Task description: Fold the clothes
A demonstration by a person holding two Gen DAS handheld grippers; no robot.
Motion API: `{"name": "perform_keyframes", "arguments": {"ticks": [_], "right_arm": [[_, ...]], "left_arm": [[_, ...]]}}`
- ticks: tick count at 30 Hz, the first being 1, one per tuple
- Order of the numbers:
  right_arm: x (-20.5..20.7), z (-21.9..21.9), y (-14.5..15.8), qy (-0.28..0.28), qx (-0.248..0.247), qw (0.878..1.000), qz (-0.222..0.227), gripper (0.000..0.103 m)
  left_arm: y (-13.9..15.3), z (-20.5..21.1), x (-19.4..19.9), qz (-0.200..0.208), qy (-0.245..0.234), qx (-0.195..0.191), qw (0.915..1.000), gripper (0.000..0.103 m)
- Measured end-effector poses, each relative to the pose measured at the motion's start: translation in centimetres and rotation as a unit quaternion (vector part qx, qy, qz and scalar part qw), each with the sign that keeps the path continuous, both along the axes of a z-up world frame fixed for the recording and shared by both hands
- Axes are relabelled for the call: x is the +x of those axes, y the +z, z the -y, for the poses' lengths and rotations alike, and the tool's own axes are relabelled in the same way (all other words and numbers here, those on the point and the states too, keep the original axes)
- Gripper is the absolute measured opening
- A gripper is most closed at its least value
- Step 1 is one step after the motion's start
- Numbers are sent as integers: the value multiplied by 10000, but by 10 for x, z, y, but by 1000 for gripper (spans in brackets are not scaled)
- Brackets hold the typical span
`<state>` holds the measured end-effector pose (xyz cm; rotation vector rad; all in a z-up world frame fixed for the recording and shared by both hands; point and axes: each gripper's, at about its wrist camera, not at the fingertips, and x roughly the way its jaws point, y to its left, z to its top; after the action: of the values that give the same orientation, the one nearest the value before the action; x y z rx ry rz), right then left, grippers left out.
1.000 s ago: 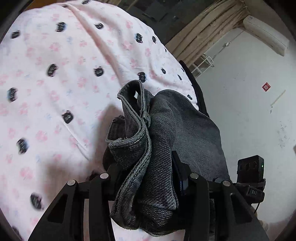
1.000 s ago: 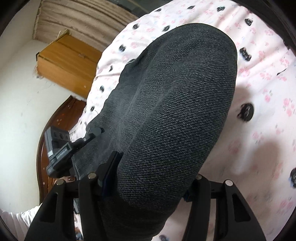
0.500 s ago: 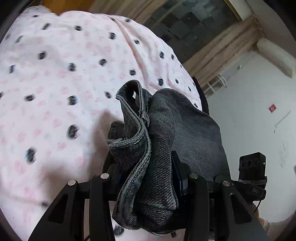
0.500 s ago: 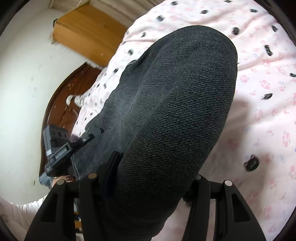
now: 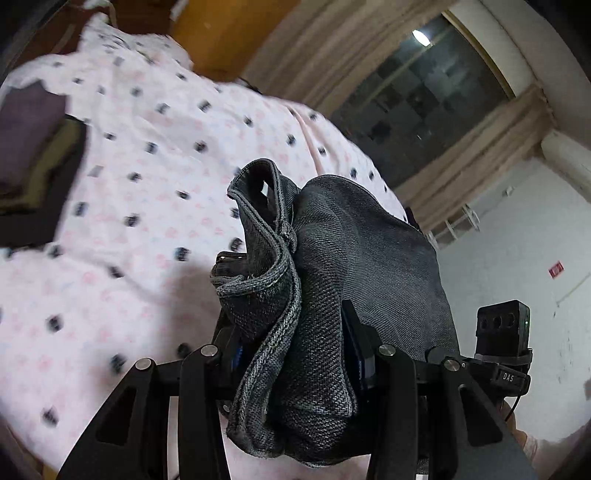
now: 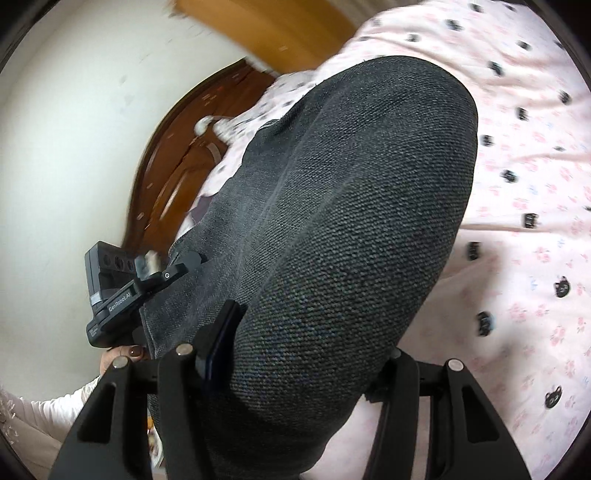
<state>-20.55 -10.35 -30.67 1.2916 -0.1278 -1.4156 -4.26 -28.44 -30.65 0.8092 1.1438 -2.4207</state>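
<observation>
Dark grey denim jeans [image 5: 332,280] hang between my two grippers above the pink patterned bed sheet [image 5: 140,192]. My left gripper [image 5: 291,343] is shut on the bunched waistband end, with a belt loop and seam sticking up. My right gripper [image 6: 306,343] is shut on a thick fold of the same jeans [image 6: 351,221], which fills most of the right wrist view. The other gripper's camera body shows in the left wrist view [image 5: 502,339] and in the right wrist view [image 6: 110,291]. The fingertips are hidden in the cloth.
A stack of folded dark clothes [image 5: 33,162] lies on the sheet at the left. A brown wooden headboard [image 6: 173,162] and an orange-brown cabinet [image 5: 218,33] stand beyond the bed. Beige curtains [image 5: 332,48] frame a dark window. White walls lie on both sides.
Both grippers have risen and tilted up with the jeans; the bed looks farther away. The folded stack, window and headboard have come into view. The grips are unchanged.
</observation>
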Motion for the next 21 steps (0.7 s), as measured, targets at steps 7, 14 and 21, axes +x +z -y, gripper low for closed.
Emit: {"name": "perform_keyframes", "arguments": {"ticks": [7, 14, 21], "right_arm": [[66, 46, 54, 1028, -74, 9946, -121, 56], [123, 138, 58, 1637, -279, 9860, -160, 56], [163, 289, 42, 1998, -425, 9785, -291, 56]], "left_arm": [[40, -7, 95, -53, 909, -10, 9958, 38], [42, 56, 171, -215, 1536, -175, 9878, 38], [18, 187, 226, -342, 1889, -304, 9809, 38]]}}
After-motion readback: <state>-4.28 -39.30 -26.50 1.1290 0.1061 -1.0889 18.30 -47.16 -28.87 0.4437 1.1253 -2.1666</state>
